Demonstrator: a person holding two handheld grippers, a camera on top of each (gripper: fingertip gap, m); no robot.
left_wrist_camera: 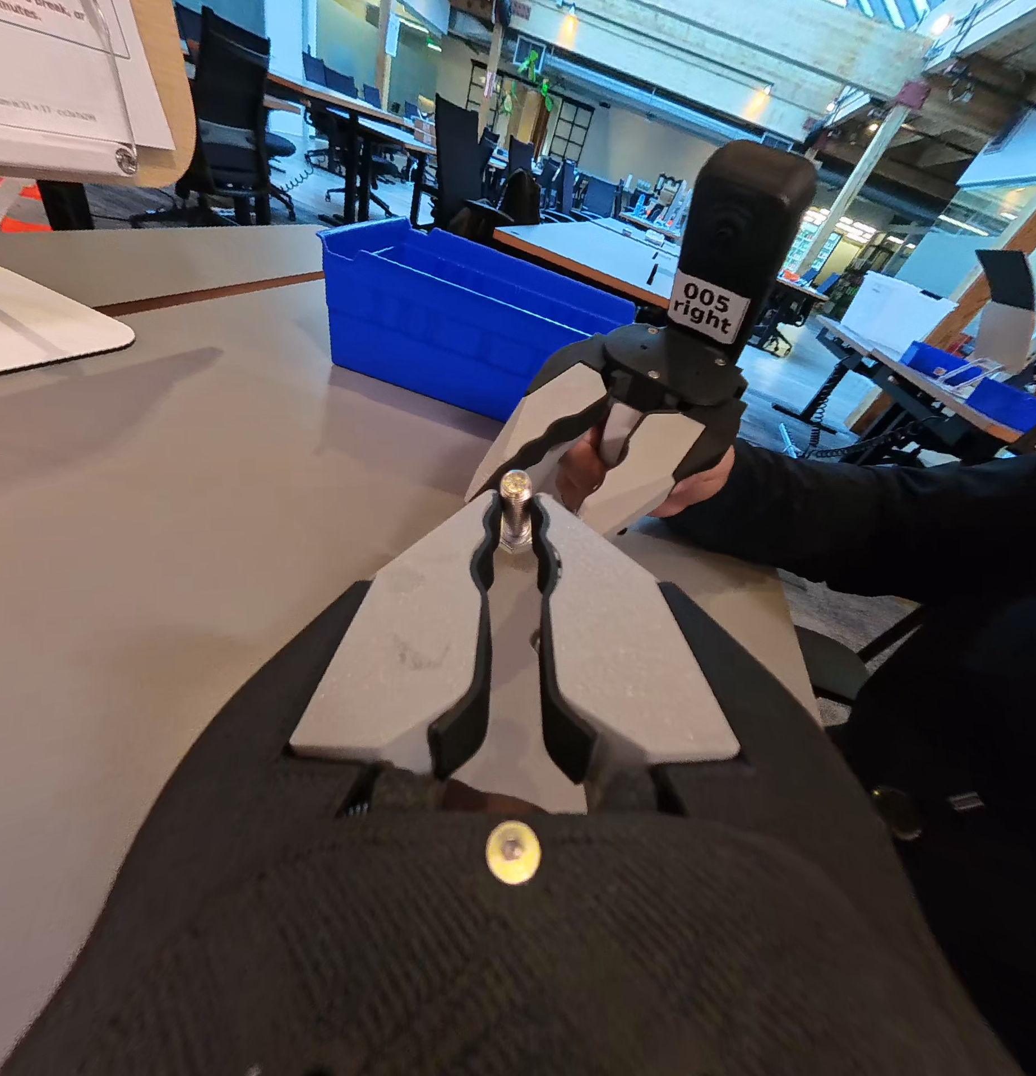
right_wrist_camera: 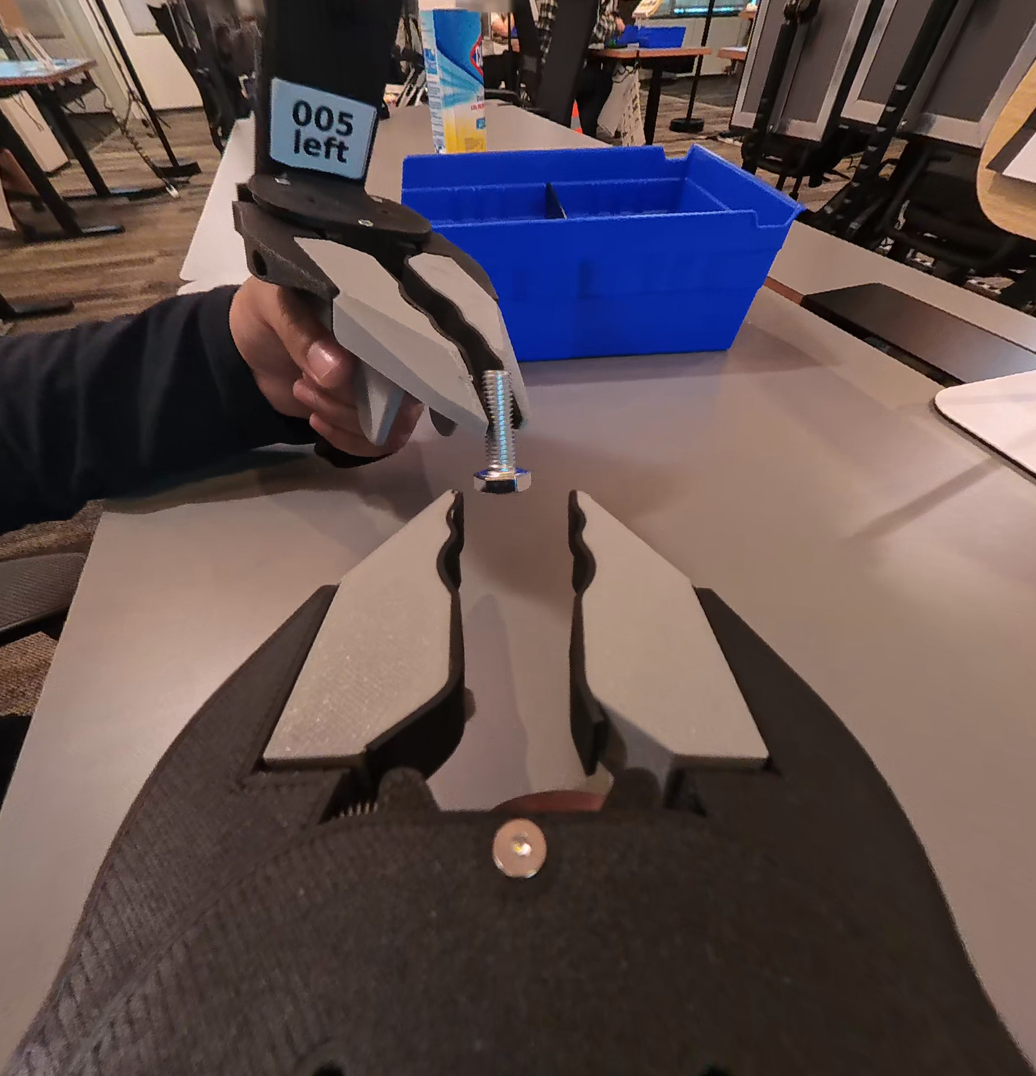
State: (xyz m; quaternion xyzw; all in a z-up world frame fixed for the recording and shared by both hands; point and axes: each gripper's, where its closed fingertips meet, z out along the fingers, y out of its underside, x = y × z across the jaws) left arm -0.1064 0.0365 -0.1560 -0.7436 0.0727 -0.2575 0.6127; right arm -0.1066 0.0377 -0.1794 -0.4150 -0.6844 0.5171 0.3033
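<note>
Grey counter; blue divided bin at rear; right hand-held gripper, fingers parted, empty, just below bolt head; left hand-held gripper clamping silver hex bolt by its thread, head down, above counter

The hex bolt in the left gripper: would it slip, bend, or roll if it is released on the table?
The hex bolt looks like rigid metal, so bending is unlikely. The left gripper pinches only its ridged thread, head hanging down, so it may pivot or slip. On the smooth grey table, its round shank would probably roll in an arc around the wider hex head.
</note>
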